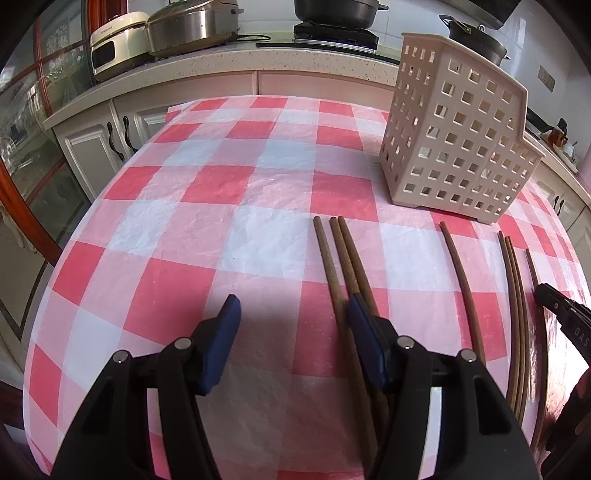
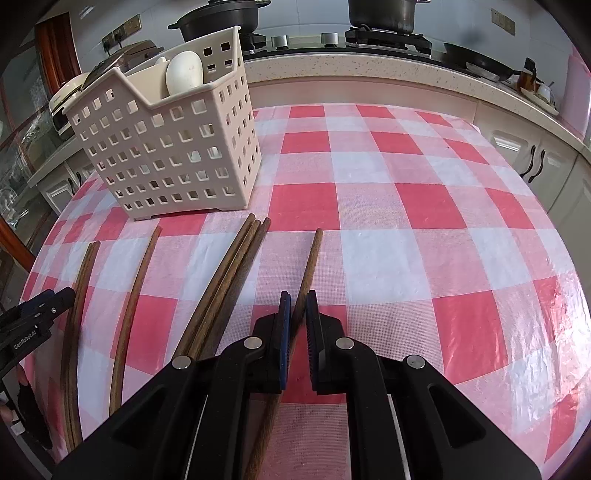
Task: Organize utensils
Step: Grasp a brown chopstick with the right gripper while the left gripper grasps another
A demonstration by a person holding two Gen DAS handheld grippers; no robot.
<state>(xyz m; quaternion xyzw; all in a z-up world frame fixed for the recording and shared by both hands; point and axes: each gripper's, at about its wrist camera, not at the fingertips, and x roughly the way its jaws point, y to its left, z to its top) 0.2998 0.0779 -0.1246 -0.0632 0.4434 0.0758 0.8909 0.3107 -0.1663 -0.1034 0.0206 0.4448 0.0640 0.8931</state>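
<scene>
Several brown wooden chopsticks lie side by side on the red-and-white checked tablecloth (image 2: 388, 229). A beige perforated utensil holder (image 2: 170, 147) stands behind them, with white spoons (image 2: 183, 75) inside; it also shows in the left wrist view (image 1: 454, 140). My right gripper (image 2: 298, 314) is nearly shut around the rightmost single chopstick (image 2: 312, 262), low over the cloth. My left gripper (image 1: 291, 325) is open and empty, with its right finger (image 1: 364, 325) over a group of chopsticks (image 1: 340, 258).
A kitchen counter (image 2: 369, 70) with pots and a stove runs behind the table. White cabinets (image 1: 96, 144) stand below it. An appliance and a steel pan (image 1: 192, 29) sit at the left. The right gripper's tip (image 1: 561, 310) shows at the right edge of the left view.
</scene>
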